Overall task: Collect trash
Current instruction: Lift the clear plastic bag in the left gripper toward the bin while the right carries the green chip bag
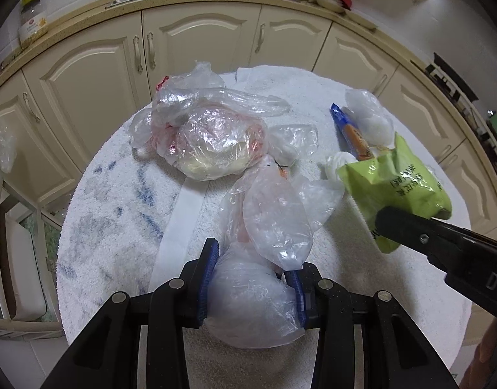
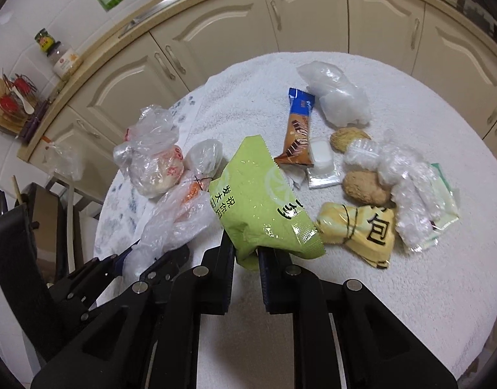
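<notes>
1. Right wrist view: round table under a white towel (image 2: pixel 394 275), strewn with wrappers, in front of cream cabinets (image 2: pixel 216 26).
2. Lime-green snack bag (image 2: pixel 264 201), crinkled and glossy with black printed characters, lifted above the towel near the table's middle.
3. Clear plastic bag (image 1: pixel 264 259), wrinkled and translucent, bunched at the table's near edge.
4. Right gripper (image 2: pixel 247 253) pressed together, pinching the green bag's lower corner.
5. Left gripper (image 1: pixel 251 278) clamped on the clear bag.
</notes>
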Available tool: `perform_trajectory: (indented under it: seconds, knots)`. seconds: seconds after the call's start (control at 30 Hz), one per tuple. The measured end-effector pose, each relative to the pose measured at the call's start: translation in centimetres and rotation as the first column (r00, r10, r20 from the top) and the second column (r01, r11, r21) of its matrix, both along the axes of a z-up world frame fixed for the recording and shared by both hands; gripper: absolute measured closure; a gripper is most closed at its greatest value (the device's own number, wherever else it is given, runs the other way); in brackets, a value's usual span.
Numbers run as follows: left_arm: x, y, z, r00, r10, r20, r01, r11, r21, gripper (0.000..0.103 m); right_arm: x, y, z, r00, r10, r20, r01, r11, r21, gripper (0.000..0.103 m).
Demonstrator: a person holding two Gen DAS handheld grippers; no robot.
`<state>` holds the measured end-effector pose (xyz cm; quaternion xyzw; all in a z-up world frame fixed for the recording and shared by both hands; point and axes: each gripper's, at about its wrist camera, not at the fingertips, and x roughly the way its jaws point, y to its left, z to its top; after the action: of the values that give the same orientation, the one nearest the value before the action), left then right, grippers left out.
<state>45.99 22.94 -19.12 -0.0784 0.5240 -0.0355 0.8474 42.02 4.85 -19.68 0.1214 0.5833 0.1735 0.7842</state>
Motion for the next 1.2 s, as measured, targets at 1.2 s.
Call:
perform_trajectory:
  seconds: [1.2]
  knots:
    - [-11.1,-11.4,8.7,0.965,-0.218,0.142,0.212,0.976,0.059,0.072,-12.9,-15.9,4.3,0.963,-0.263,0.063,0.259,0.963,0.075,0.089]
